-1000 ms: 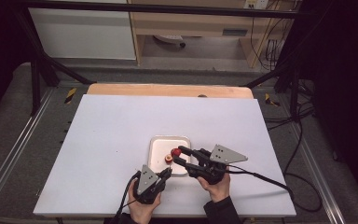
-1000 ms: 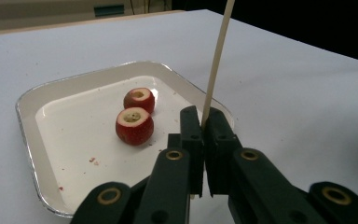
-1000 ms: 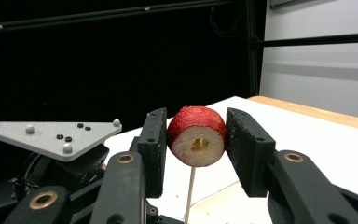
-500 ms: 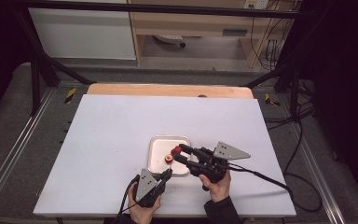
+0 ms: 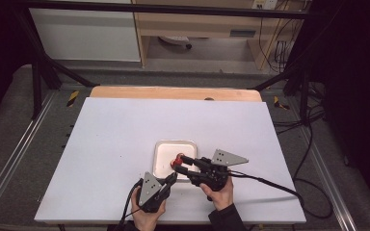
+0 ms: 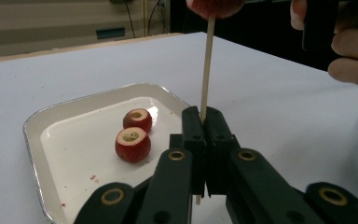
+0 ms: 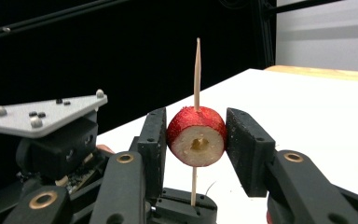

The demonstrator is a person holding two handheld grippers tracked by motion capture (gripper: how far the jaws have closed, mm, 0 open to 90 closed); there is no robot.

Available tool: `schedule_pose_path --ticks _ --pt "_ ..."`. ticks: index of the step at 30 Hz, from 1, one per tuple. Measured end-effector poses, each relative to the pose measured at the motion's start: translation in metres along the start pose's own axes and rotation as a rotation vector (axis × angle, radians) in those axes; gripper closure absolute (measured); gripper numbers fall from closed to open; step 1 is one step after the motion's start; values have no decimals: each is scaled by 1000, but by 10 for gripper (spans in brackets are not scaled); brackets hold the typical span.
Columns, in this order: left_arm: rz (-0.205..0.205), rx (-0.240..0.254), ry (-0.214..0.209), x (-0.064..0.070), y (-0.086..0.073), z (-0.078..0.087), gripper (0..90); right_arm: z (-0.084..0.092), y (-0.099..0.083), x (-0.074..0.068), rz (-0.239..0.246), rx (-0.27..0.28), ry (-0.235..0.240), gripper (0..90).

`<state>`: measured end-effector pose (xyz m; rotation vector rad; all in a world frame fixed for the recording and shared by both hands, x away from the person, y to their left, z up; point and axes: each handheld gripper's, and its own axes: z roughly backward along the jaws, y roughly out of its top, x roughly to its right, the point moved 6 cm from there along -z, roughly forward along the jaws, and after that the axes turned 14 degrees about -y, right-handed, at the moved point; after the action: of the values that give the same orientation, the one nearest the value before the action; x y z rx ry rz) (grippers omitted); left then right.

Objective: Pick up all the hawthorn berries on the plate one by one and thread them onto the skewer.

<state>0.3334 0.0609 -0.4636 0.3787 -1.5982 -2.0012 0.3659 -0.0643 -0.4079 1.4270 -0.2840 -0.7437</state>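
High view: white tray (image 5: 160, 153) sat at table (image 5: 101, 144) centre; left gripper (image 5: 169, 180) at its 6 o'clock, right gripper (image 5: 177, 162) at 4.

Left gripper view: jaws clamped upright skewer (image 6: 206, 65); two fruits (image 6: 133, 144) at 9 o'clock.

Right gripper view: jaws pinched speared fruit (image 7: 196, 135).
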Motion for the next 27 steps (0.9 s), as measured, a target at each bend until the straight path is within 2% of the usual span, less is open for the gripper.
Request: schedule_pose_path --ticks 4,7,14,18,19,20,21,23,27 --pt "14 5 -9 -1 4 -1 888 -4 -6 1 -2 -34 -4 603" --pt "12 0 3 -2 8 0 888 -7 -13 1 -4 -62 -2 602" --pt "37 -7 -6 -3 8 0 888 -12 -19 2 -30 -106 -3 601" --pt "53 -15 -10 -5 8 0 888 -13 -19 3 -39 -116 -5 598" --pt "53 -23 1 -6 8 1 889 -13 -18 3 -39 -111 -11 591" --pt "67 -24 6 -8 7 2 888 -11 -14 5 -33 -89 -31 522" --pt "81 -24 7 -10 7 4 888 -11 -14 5 -33 -89 -31 522" --pt "94 -34 23 -16 5 10 889 -9 -4 10 -24 -65 -63 449" --pt "105 -48 48 -24 4 22 889 -7 9 25 -41 -80 -134 329"
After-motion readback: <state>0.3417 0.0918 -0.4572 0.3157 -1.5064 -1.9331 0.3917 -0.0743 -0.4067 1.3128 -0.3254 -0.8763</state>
